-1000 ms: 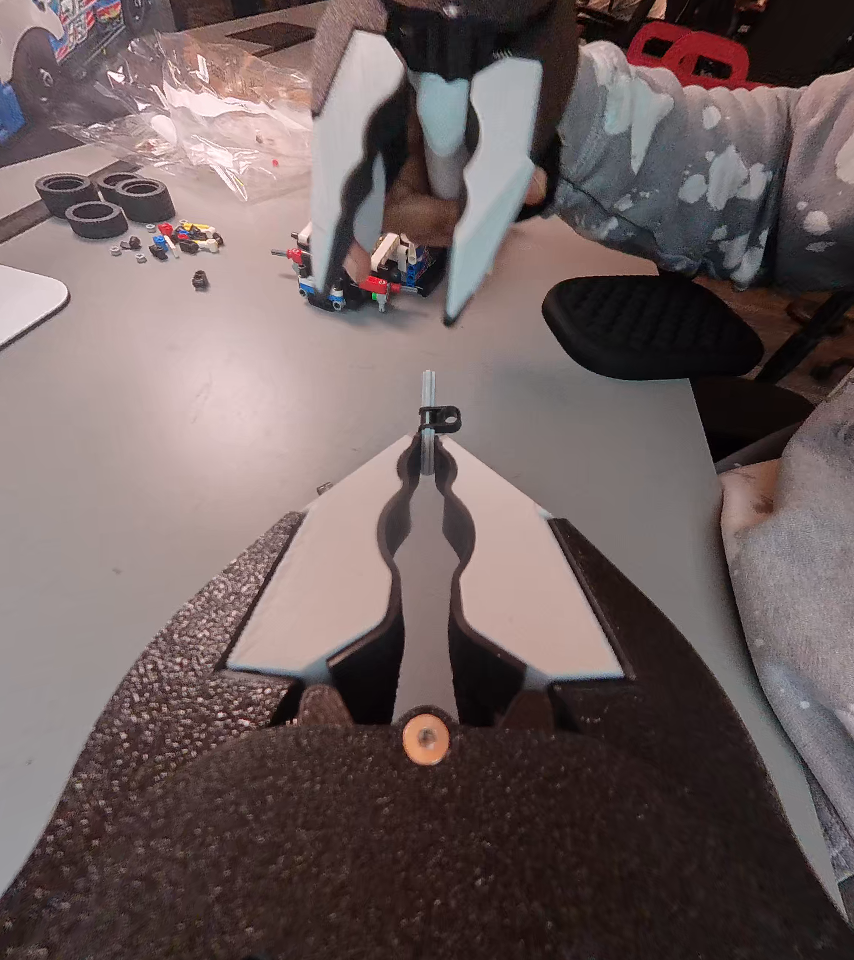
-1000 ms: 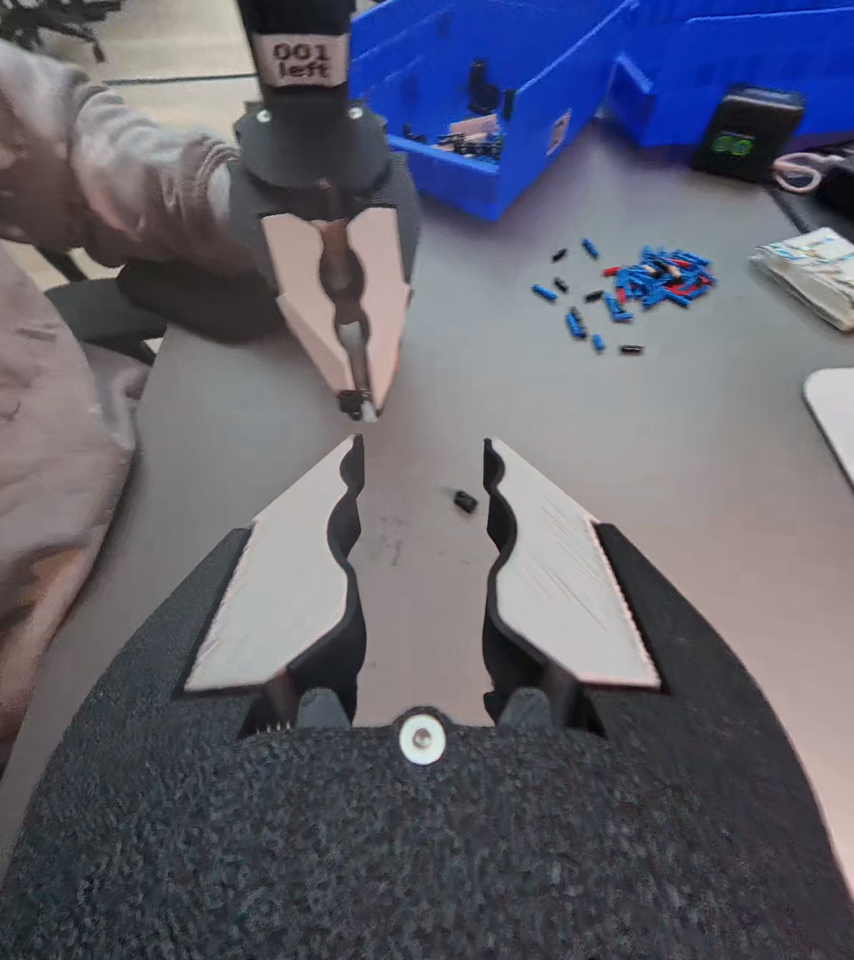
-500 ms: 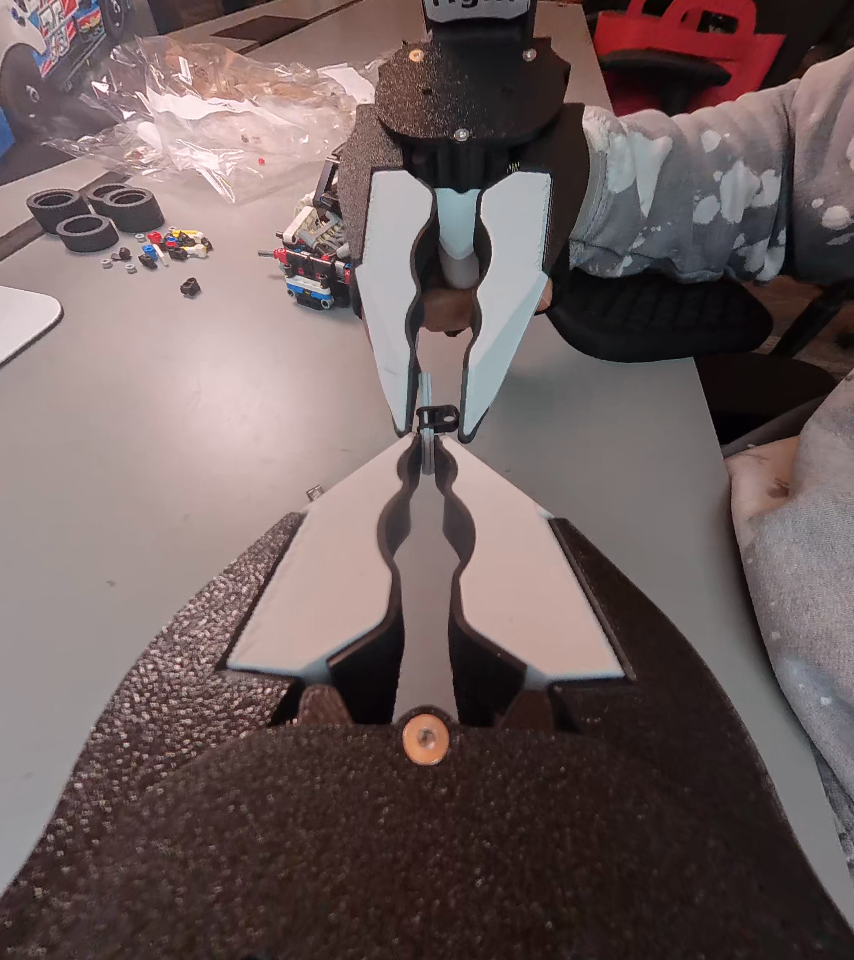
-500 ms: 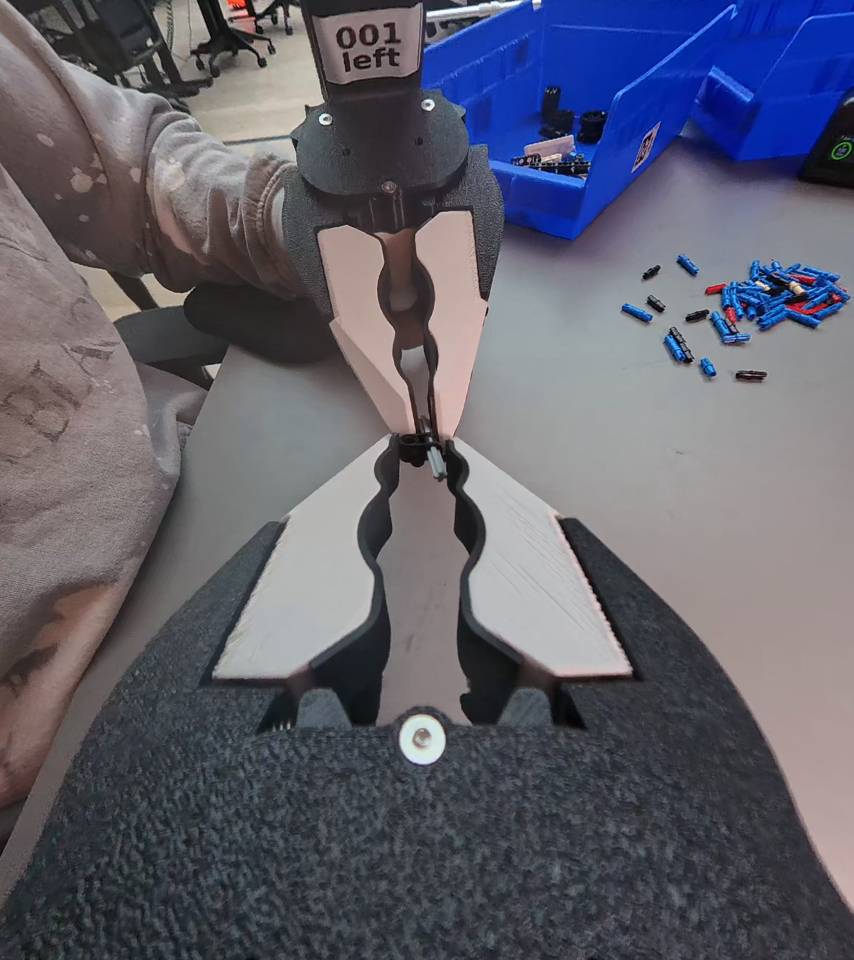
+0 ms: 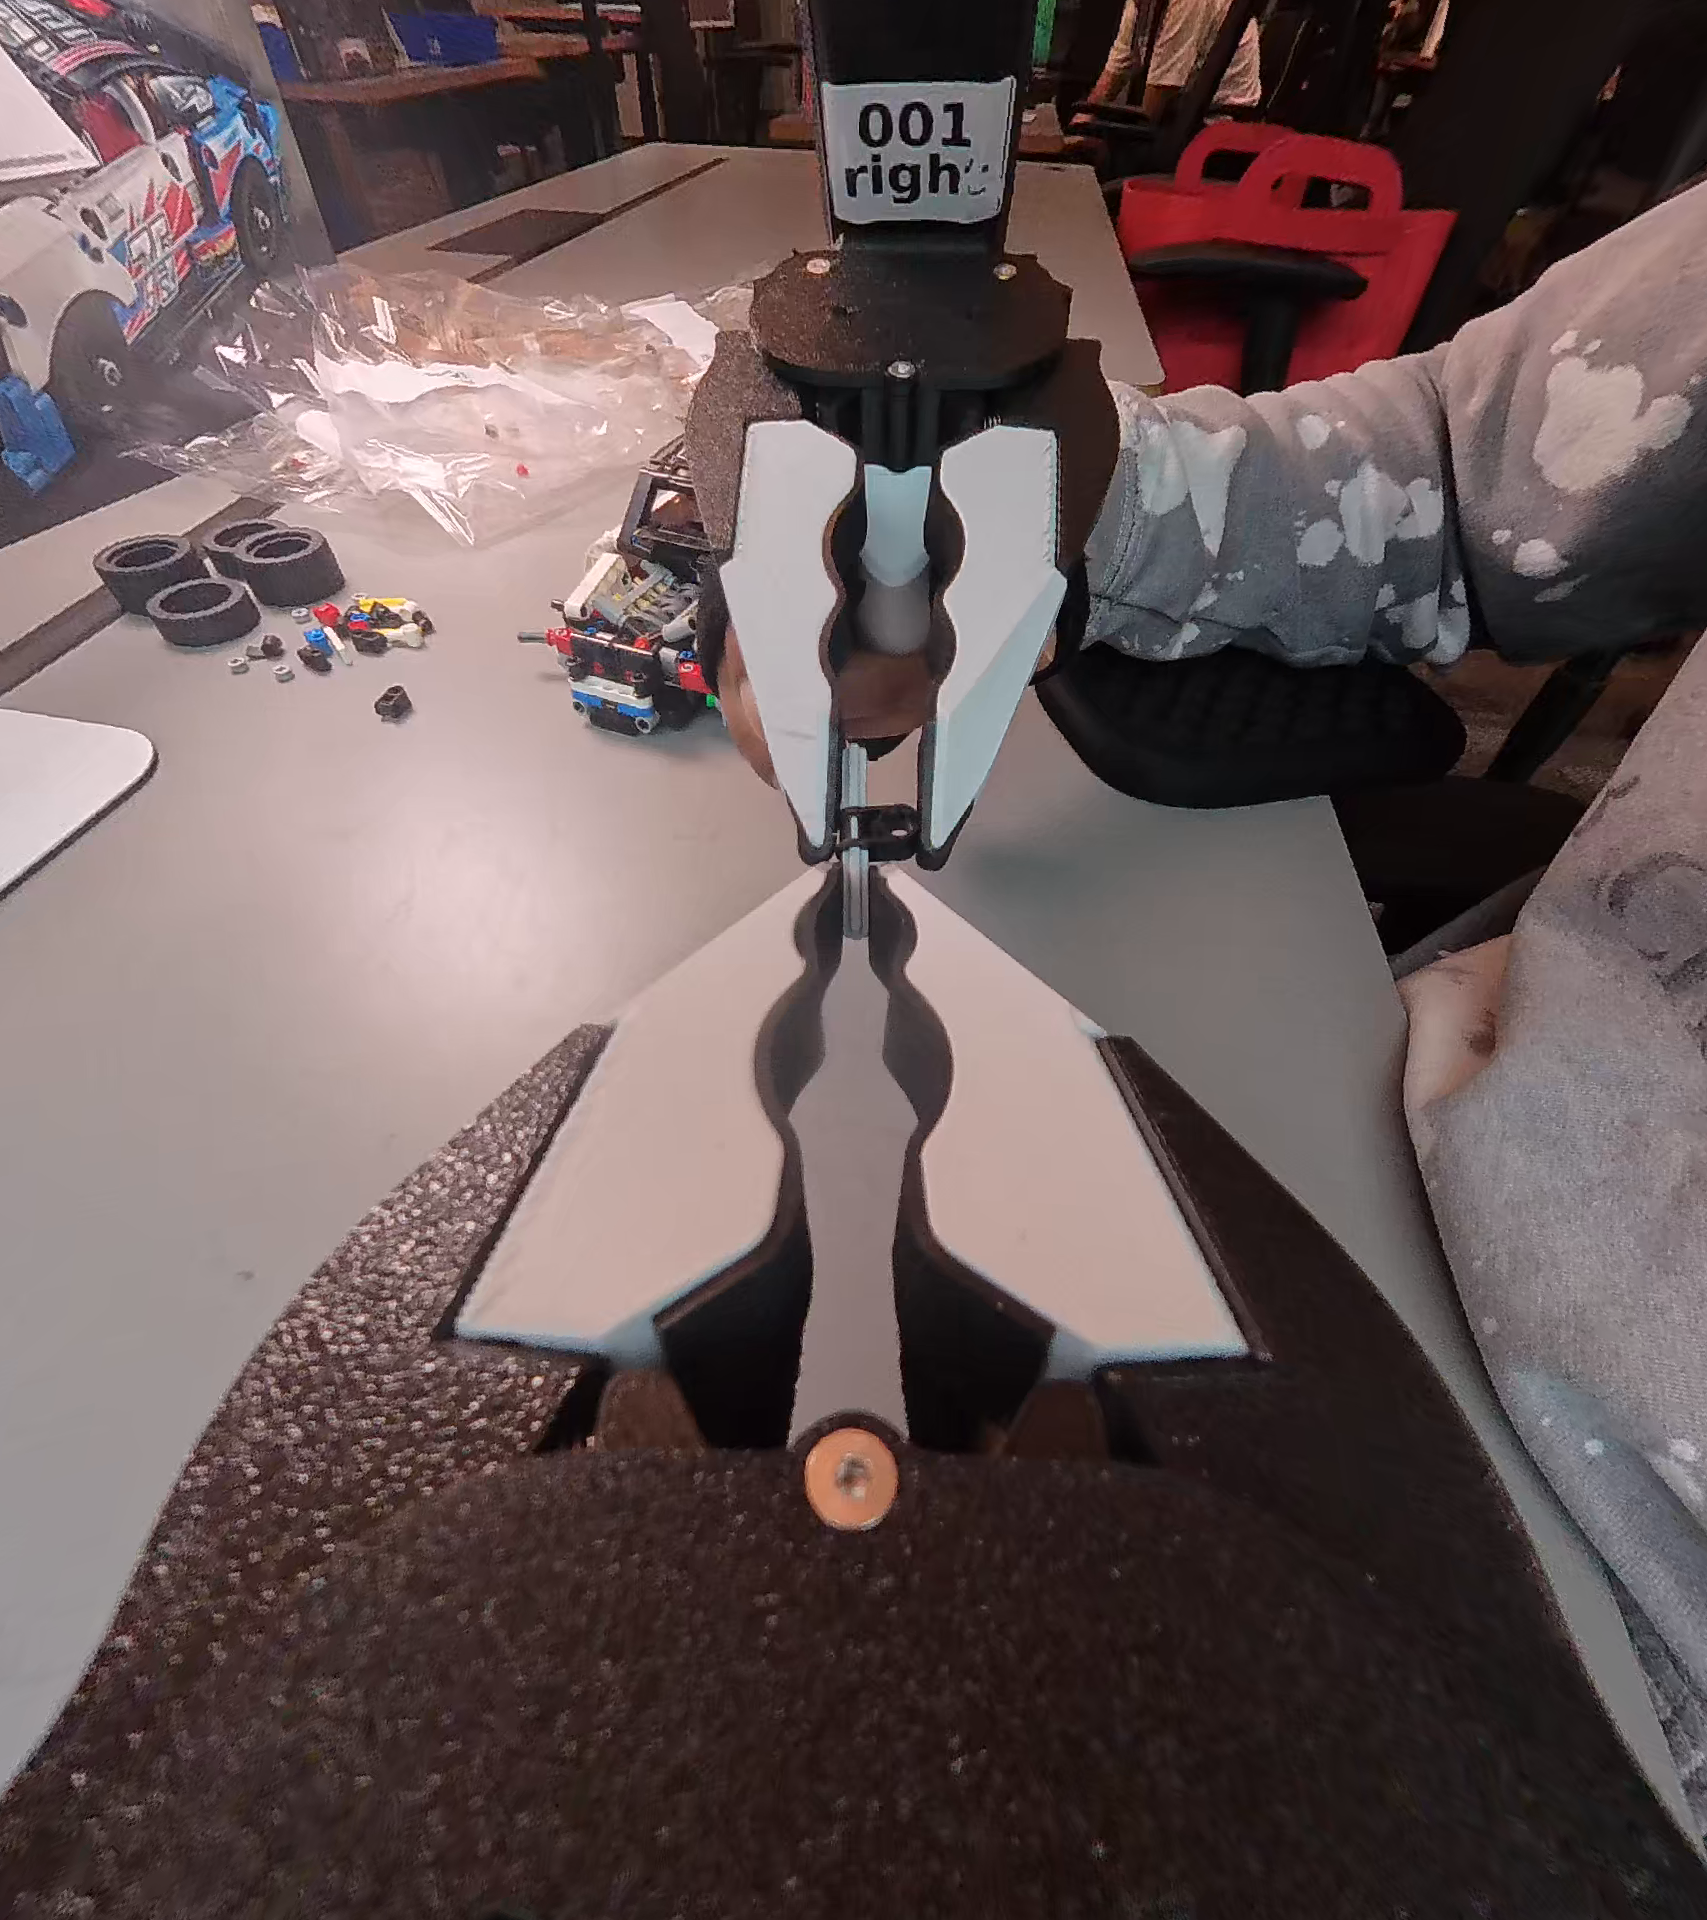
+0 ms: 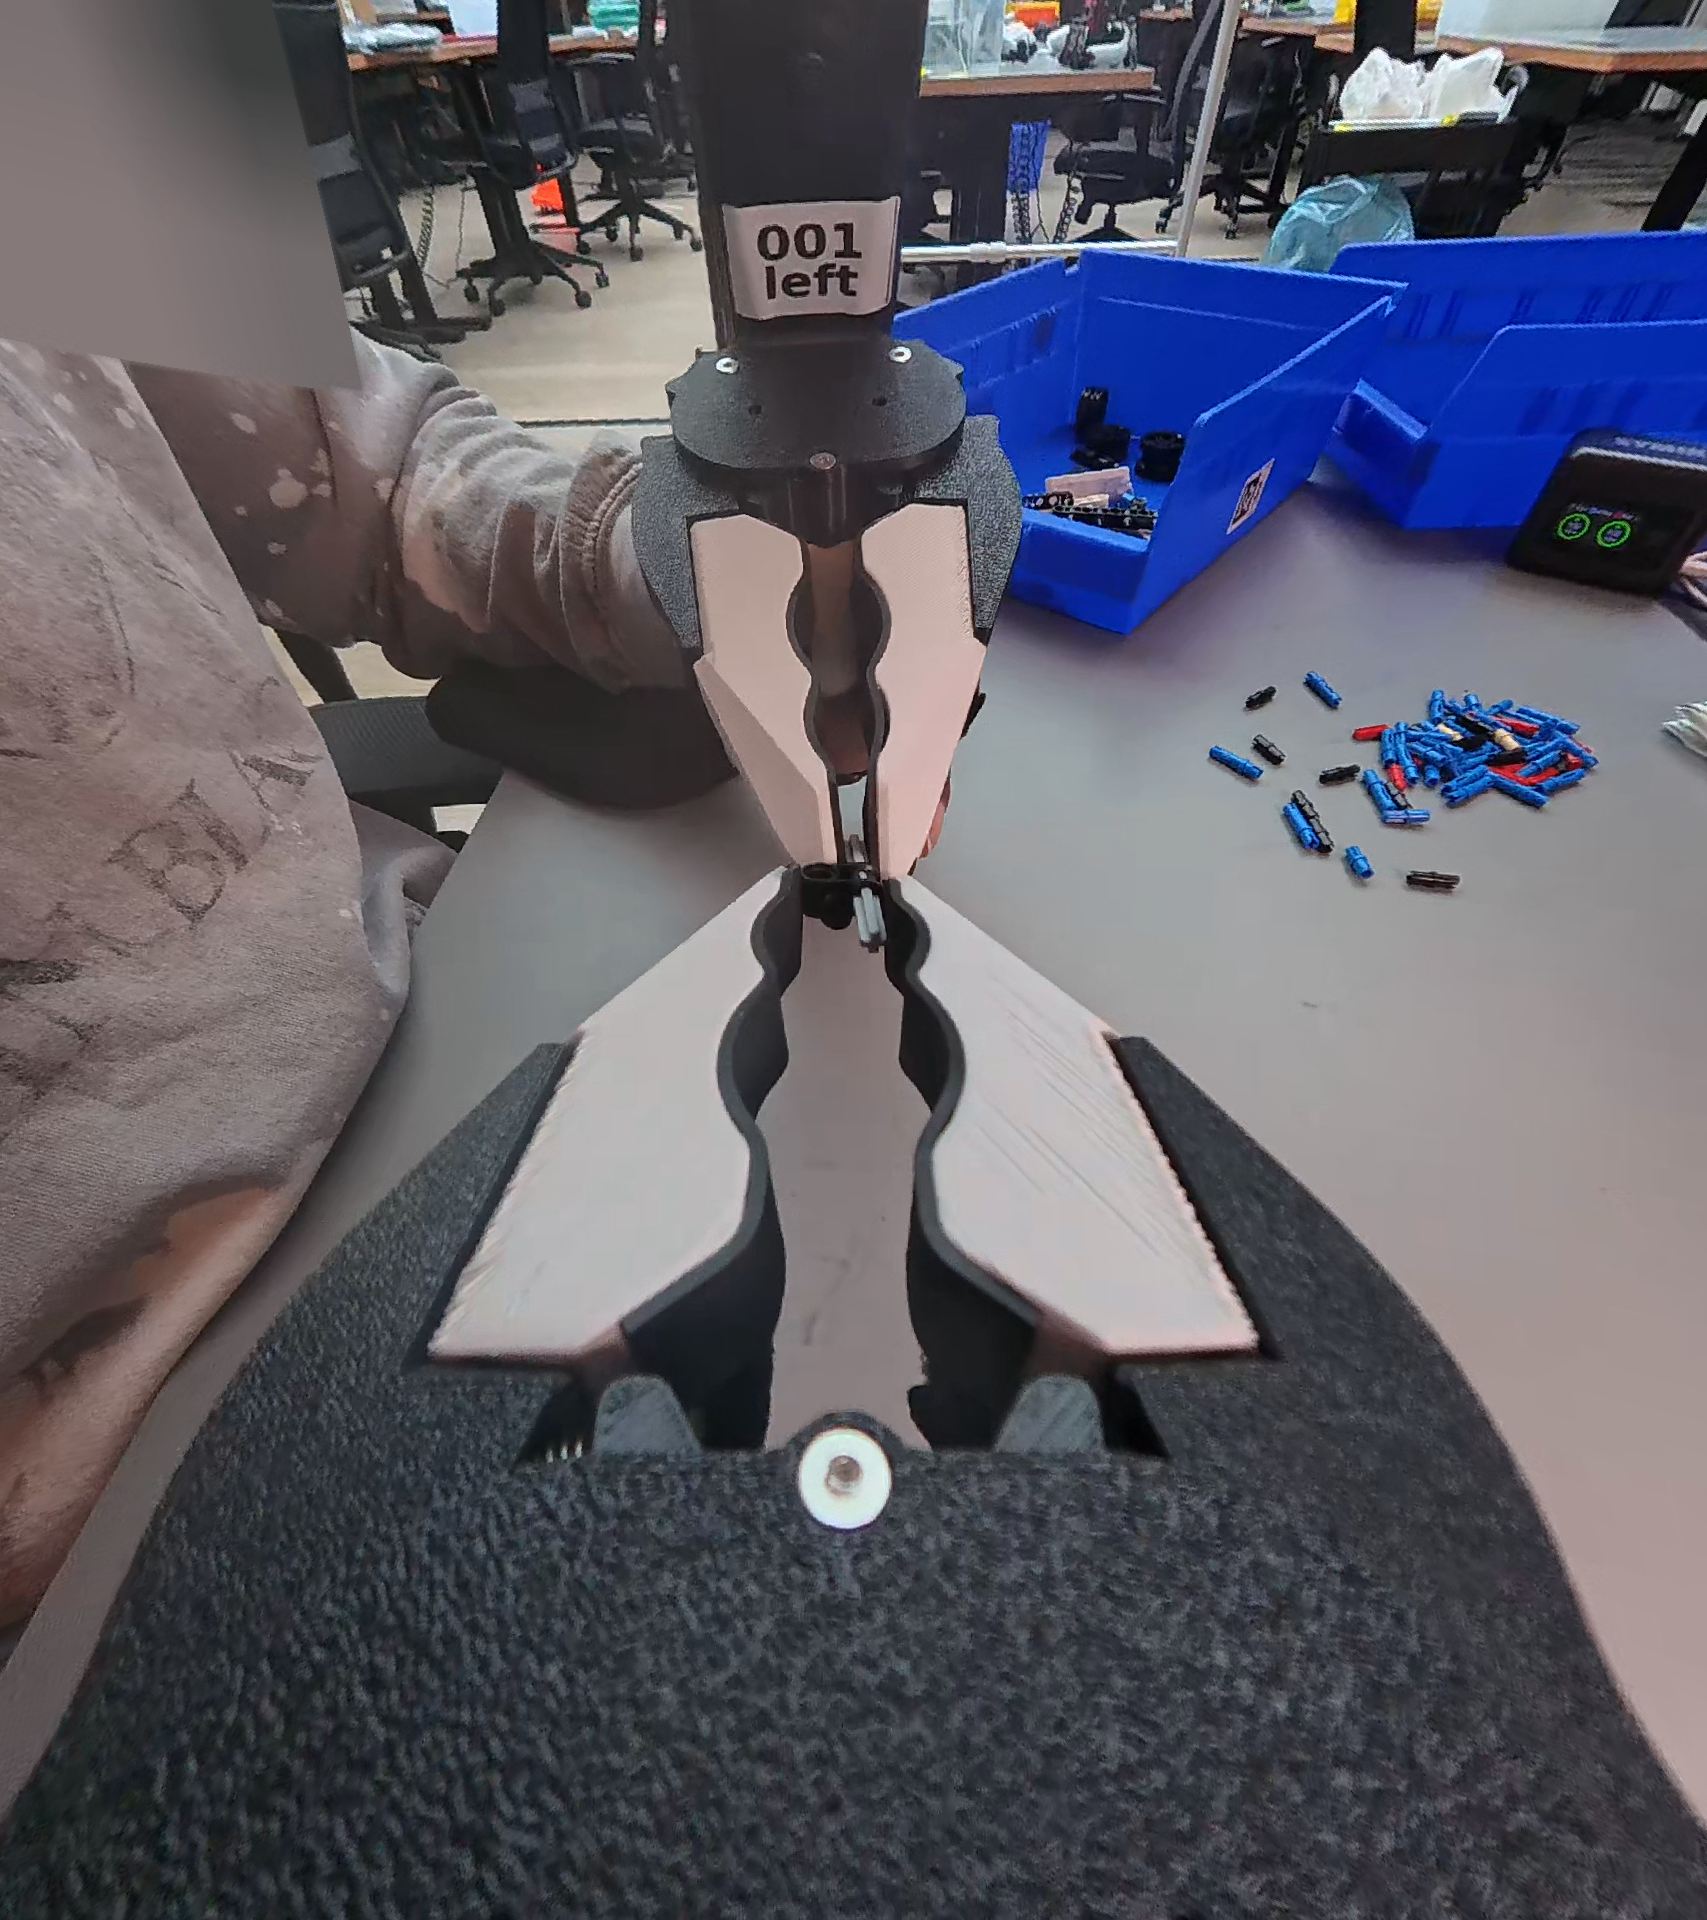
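Left gripper [image 5: 857,883] clenched on thin grey axle [image 5: 855,904]. Right gripper [image 6: 841,896], 12 o'clock, pinching black connector [image 5: 878,823] threaded on it. Likely light, stiff, slippery; best gripped at ends.

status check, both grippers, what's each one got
Left gripper shut on grey axle. Right gripper shut on black connector on that axle. Both above table.

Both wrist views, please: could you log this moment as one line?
left tongs: shut on thin grey plastic axle | right tongs: shut on small black plastic connector | connector on axle
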Demonstrator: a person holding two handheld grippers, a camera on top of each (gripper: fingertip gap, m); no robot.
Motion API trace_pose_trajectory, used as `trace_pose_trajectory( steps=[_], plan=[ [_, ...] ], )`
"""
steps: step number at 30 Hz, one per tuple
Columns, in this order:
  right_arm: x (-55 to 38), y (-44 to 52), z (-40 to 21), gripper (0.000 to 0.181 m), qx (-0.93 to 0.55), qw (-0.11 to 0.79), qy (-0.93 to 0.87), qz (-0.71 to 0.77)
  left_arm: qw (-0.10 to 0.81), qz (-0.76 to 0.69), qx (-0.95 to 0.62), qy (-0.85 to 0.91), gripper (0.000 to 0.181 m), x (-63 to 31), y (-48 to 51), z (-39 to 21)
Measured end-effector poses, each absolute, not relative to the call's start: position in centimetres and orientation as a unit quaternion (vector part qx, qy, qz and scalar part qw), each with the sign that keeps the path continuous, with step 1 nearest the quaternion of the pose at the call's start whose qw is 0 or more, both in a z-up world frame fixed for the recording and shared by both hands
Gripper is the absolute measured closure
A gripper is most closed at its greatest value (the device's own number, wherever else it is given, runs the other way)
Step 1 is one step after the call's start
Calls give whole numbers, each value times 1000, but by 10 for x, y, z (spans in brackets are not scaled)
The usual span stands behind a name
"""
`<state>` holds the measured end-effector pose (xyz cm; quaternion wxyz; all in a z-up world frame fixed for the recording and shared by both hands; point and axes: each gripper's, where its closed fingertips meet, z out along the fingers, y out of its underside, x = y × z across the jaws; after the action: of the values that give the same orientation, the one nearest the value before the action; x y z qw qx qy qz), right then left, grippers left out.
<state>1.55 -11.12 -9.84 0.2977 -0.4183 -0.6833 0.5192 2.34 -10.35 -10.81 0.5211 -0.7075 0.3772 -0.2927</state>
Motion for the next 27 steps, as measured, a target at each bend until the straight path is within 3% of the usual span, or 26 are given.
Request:
trace_pose_trajectory(
  steps=[1, 6, 14, 22, 27],
  plan=[
    [16, -111, -98, 167, -417, 300, -684, 518, 520, -296, -707, 377, 178, 24, -104, -107],
    [19, -115, -97, 167, -408, 303, -695, 509, 508, -320, -706, 375, 178, 26, -108, -106],
    [21, -143, -113, 154, -324, 341, -787, 399, 317, -538, -716, 314, 179, 31, -141, -126],
    [25, -158, -116, 167, -277, 346, -813, 378, 240, -631, -680, 286, 179, 37, -157, -117],
    [26, -143, -105, 173, -348, 308, -758, 459, 287, -621, -675, 277, 174, 29, -147, -110]
  ],
)
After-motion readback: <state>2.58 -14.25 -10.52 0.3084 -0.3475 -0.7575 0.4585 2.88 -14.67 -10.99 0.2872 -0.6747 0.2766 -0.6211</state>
